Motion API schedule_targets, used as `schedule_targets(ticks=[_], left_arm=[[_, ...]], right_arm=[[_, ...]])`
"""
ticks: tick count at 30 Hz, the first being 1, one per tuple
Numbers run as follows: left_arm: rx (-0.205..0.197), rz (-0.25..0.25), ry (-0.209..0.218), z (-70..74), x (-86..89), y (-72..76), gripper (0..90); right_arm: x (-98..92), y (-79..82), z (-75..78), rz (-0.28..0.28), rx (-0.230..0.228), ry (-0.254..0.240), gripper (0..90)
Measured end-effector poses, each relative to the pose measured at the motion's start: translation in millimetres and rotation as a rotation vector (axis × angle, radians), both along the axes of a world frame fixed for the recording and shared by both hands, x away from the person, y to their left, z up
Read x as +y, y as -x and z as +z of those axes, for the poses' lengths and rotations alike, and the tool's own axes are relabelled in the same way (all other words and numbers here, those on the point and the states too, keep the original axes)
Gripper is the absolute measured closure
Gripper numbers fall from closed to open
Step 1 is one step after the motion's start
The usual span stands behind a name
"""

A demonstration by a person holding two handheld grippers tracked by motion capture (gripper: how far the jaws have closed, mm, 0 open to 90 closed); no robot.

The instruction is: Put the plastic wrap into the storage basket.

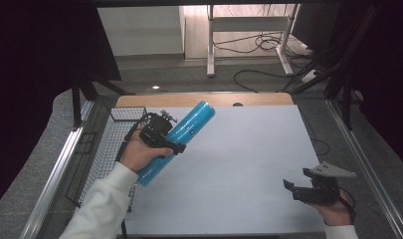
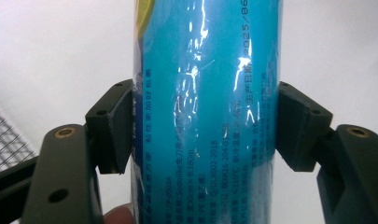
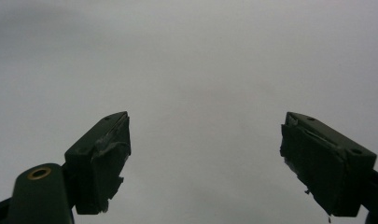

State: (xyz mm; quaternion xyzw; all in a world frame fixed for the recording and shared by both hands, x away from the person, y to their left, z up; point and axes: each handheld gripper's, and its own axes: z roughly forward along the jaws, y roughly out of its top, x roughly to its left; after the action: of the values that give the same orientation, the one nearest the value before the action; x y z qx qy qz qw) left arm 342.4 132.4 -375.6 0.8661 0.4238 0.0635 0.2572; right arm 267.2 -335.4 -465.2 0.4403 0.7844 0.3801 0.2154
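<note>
A long blue roll [image 1: 181,137] wrapped in shiny film lies tilted in the air over the table's left side, its far end pointing up and right. My left gripper [image 1: 170,144] is shut on its middle. In the left gripper view both black pads [image 2: 116,126] press on the sides of the blue roll [image 2: 205,116], which bears small printed text. My right gripper [image 1: 294,188] hovers near the table's front right corner, held by a hand. In the right gripper view its jaws stand wide apart over the bare white surface, my right gripper [image 3: 205,158] open and holding nothing.
A black wire basket [image 1: 109,144] stands at the table's left edge, just beside the left hand. The white table top [image 1: 239,164] has a wooden strip along its far edge. Cables and a desk frame [image 1: 249,40] lie on the floor beyond.
</note>
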Motion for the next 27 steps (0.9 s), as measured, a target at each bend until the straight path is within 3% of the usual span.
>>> schedule_targets(ticks=[5,16,27], left_arm=[[0.008,0.03,-0.013,1.3,15.5,1.4,31.7],[0.004,0.119,0.005,3.7,49.7,-0.1,31.7],[0.021,0.191,-0.007,4.7,74.8,-3.0,31.8]], right_arm=[[1.3,-1.1,-0.3,0.002,0.003,0.004,16.5],[4.6,-2.0,-2.0,0.009,0.008,0.012,16.4],[5.0,-2.2,-2.3,0.01,0.007,0.016,16.3]])
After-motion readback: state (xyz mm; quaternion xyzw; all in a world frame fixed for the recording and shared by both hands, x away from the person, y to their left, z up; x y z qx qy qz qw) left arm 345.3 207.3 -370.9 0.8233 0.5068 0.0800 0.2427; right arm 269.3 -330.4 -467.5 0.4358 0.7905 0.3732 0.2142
